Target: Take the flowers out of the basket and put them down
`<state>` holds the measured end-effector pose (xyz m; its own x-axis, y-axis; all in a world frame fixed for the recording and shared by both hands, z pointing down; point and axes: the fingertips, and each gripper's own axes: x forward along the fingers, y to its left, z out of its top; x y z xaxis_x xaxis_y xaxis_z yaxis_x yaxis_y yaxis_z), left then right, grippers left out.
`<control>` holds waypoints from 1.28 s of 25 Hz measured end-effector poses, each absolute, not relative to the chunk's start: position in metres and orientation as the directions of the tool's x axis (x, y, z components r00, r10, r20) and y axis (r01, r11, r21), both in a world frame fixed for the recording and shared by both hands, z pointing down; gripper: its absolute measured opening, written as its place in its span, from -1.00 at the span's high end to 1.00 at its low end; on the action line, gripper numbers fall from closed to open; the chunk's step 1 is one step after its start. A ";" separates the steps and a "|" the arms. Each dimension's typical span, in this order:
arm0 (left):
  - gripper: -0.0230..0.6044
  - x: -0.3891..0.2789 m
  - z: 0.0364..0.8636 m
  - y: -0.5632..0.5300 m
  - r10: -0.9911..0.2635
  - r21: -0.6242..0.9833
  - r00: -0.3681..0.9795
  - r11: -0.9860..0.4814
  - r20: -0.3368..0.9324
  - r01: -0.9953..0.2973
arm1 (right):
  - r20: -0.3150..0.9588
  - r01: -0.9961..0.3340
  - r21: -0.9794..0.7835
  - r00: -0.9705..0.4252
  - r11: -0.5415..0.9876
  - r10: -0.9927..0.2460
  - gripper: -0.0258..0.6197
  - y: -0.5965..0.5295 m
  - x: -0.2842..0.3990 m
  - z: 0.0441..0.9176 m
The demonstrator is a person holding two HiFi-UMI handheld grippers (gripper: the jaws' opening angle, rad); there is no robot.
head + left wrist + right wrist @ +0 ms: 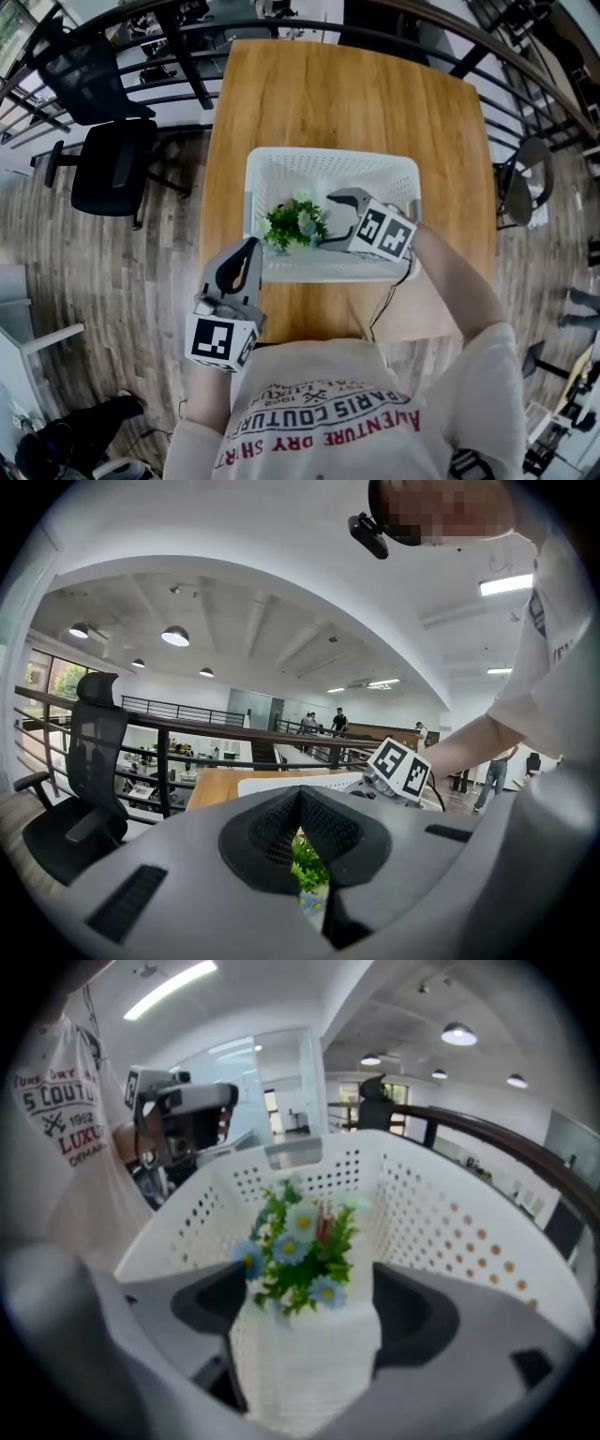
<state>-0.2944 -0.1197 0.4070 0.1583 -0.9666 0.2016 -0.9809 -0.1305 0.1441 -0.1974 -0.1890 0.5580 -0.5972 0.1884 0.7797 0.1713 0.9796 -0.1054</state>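
Observation:
A small bunch of blue and white flowers (295, 223) with green leaves stands in a white knitted pot (305, 1363) inside the white perforated basket (328, 157). The basket sits on the wooden table (347, 94). My right gripper (330, 220) reaches down into the basket from the right. Its jaws stand open on either side of the pot, with the flowers (300, 1241) just beyond them. My left gripper (248, 246) hangs shut outside the basket, off its near left corner, and holds nothing. Through the slit under its pads a bit of the flowers (307, 860) shows.
A black office chair (112, 159) stands on the wood floor left of the table. A dark railing (281, 28) curves behind the table's far end. The basket wall (441, 1222) rises close around the right gripper. Bare tabletop lies beyond the basket.

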 end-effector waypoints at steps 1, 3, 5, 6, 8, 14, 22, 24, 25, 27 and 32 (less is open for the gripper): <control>0.89 -0.298 0.409 -0.119 -0.967 0.144 0.147 -0.118 0.209 -0.982 | 0.797 0.193 -0.120 -0.566 0.974 0.210 -0.35 -0.186 -0.197 0.568; 0.89 -0.306 0.414 -0.118 -0.968 0.149 0.114 -0.082 0.222 -0.985 | 0.824 0.217 -0.150 -0.511 0.965 0.243 -0.44 -0.179 -0.194 0.586; 0.89 -0.315 0.419 -0.117 -0.969 0.159 0.082 -0.046 0.231 -0.986 | 0.840 0.207 -0.152 -0.488 0.966 0.237 -0.50 -0.178 -0.196 0.602; 0.89 -0.318 0.422 -0.118 -0.969 0.164 0.071 -0.033 0.235 -0.986 | 0.842 0.197 -0.151 -0.487 0.969 0.230 -0.53 -0.179 -0.198 0.608; 0.89 -0.323 0.426 -0.119 -0.968 0.169 0.059 -0.017 0.243 -0.985 | 0.838 0.187 -0.156 -0.494 0.970 0.230 -0.57 -0.178 -0.204 0.619; 0.89 -0.325 0.438 -0.121 -0.962 0.192 0.052 0.000 0.266 -0.981 | 0.821 0.151 -0.187 -0.518 0.971 0.239 -0.72 -0.180 -0.215 0.647; 0.89 -0.319 0.451 -0.125 -0.954 0.241 0.082 -0.010 0.288 -0.970 | 0.769 0.184 -0.142 -0.598 0.973 0.225 -0.75 -0.176 -0.240 0.662; 0.89 -0.321 0.453 -0.124 -0.954 0.260 0.078 0.000 0.288 -0.966 | 0.760 0.189 -0.140 -0.608 0.972 0.228 -0.75 -0.174 -0.247 0.666; 0.89 -0.323 0.454 -0.124 -0.955 0.264 0.074 0.005 0.288 -0.964 | 0.756 0.191 -0.137 -0.614 0.972 0.227 -0.75 -0.173 -0.250 0.667; 0.89 -0.327 0.456 -0.124 -0.955 0.259 0.062 0.015 0.288 -0.966 | 0.746 0.188 -0.126 -0.629 0.974 0.218 -0.75 -0.175 -0.255 0.670; 0.89 -0.332 0.459 -0.123 -0.957 0.267 0.039 0.042 0.288 -0.963 | 0.761 0.192 -0.081 -0.622 0.978 0.185 -0.74 -0.184 -0.259 0.678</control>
